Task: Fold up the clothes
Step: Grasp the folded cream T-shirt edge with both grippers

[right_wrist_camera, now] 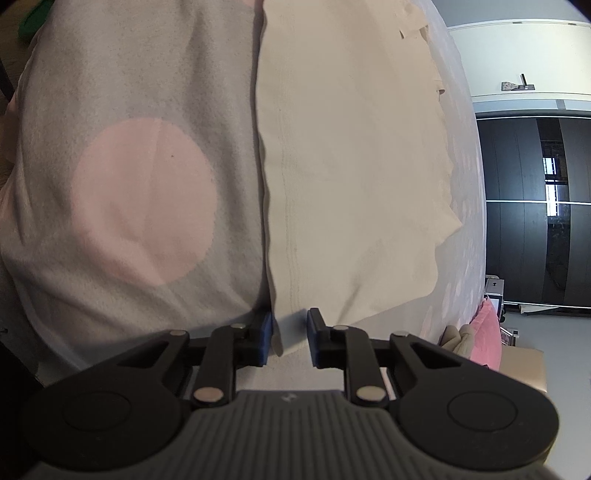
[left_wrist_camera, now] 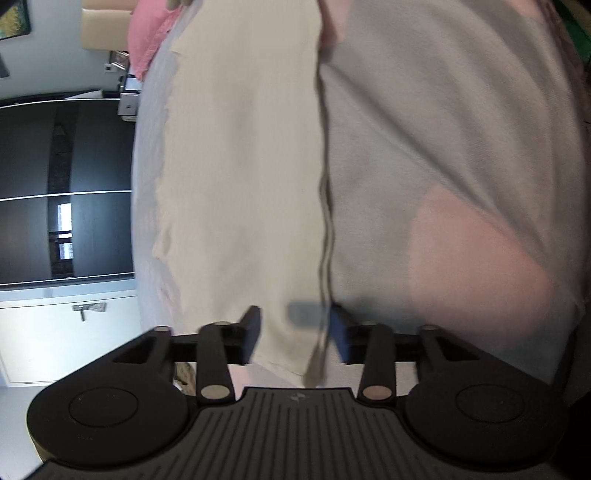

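Observation:
A cream garment (left_wrist_camera: 240, 166) lies lengthwise on a grey bed cover with large pink dots (left_wrist_camera: 443, 147). My left gripper (left_wrist_camera: 295, 330) is open. The garment's near end and dark hem run between the jaws, and neither pad presses on them. In the right wrist view the same cream garment (right_wrist_camera: 351, 166) stretches away from my right gripper (right_wrist_camera: 290, 338). Its blue pads (right_wrist_camera: 266, 338) stand close together on the garment's near corner, and creases fan out from the grip. The bed cover (right_wrist_camera: 129, 92) lies to the left of the garment.
A pink cloth (left_wrist_camera: 146, 40) is bunched at the bed's far end, next to a beige headboard or box (left_wrist_camera: 103, 26). It shows again as pink cloth (right_wrist_camera: 487, 339) at the right edge. Dark wardrobe doors (left_wrist_camera: 66, 192) and a white wall stand beside the bed.

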### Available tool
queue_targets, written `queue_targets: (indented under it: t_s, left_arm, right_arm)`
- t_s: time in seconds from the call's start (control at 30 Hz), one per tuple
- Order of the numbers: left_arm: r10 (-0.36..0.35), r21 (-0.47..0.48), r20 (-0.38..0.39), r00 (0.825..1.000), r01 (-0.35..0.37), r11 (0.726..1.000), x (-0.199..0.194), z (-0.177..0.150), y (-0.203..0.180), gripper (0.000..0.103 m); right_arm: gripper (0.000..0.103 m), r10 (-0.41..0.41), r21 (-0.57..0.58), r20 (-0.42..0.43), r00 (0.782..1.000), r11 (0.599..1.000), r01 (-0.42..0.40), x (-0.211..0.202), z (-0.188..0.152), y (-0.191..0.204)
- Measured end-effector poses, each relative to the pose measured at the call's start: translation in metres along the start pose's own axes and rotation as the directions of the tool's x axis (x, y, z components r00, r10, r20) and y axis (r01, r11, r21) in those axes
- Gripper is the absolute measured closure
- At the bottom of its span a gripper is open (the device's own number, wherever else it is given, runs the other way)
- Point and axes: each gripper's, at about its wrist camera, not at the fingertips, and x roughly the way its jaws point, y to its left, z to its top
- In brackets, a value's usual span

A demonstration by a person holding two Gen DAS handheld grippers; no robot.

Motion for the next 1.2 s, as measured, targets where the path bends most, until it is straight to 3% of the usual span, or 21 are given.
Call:
queue_targets:
  t_s: [0.1,0.27,0.33,0.47,0.5,0.57,0.73,0.83,0.97,1.1,1.2]
  left_arm:
    - [-0.003,-0.014,-0.003,1.0,0.003,1.0,0.004,0.003,0.003,0.054]
    - [0.04,0.005,-0.002,0.999,-0.04,0.999,0.009,0.009,0.004,0.041]
    - [0.056,0.014,-0.004,0.998,-0.056,0.998,0.011,0.012,0.005,0.042]
    - [0.036,0.096,-0.001,0.999,-0.036,0.995,0.001,0.01,-0.012,0.081]
    - [0.037,0.138,0.01,0.999,-0.038,0.99,-0.002,0.007,-0.019,0.082]
    - [0.076,0.216,0.018,0.997,-0.078,0.973,-0.002,-0.001,-0.032,0.082]
    - [0.117,0.234,-0.102,0.988,-0.09,0.968,0.018,-0.011,-0.031,0.081]
    - [0.115,0.237,-0.087,0.99,-0.091,0.967,0.02,-0.009,-0.029,0.08]
    - [0.127,0.177,-0.017,0.992,-0.122,0.977,0.012,-0.004,-0.025,0.068]
    - [0.136,0.187,0.043,0.99,-0.141,0.972,0.009,0.001,-0.026,0.066]
    - [0.135,0.162,0.038,0.99,-0.139,0.977,0.014,0.004,-0.023,0.065]
  right_arm:
    - [0.08,0.005,-0.011,-0.003,1.0,1.0,-0.005,0.001,0.002,-0.001]
    - [0.081,0.009,-0.008,-0.002,1.0,1.0,-0.009,0.001,0.003,-0.002]
    - [0.083,0.003,-0.009,0.001,1.0,1.0,-0.003,-0.001,0.001,0.0]
    - [0.084,-0.017,-0.013,0.001,1.0,1.0,0.017,-0.006,-0.004,0.005]
    - [0.084,-0.02,-0.019,-0.001,1.0,1.0,0.019,-0.007,-0.005,0.007]
    - [0.084,-0.022,-0.024,-0.009,1.0,0.999,0.022,-0.008,-0.007,0.009]
    - [0.084,-0.018,-0.017,-0.015,1.0,1.0,0.018,-0.009,-0.007,0.008]
    - [0.084,-0.014,-0.017,-0.015,1.0,1.0,0.014,-0.007,-0.005,0.007]
    - [0.084,-0.015,-0.016,-0.015,1.0,1.0,0.015,-0.006,-0.005,0.006]
    - [0.084,-0.021,-0.004,0.005,1.0,1.0,0.021,-0.008,-0.006,0.005]
    - [0.084,-0.029,-0.012,0.019,0.999,1.0,0.029,-0.007,-0.006,0.007]
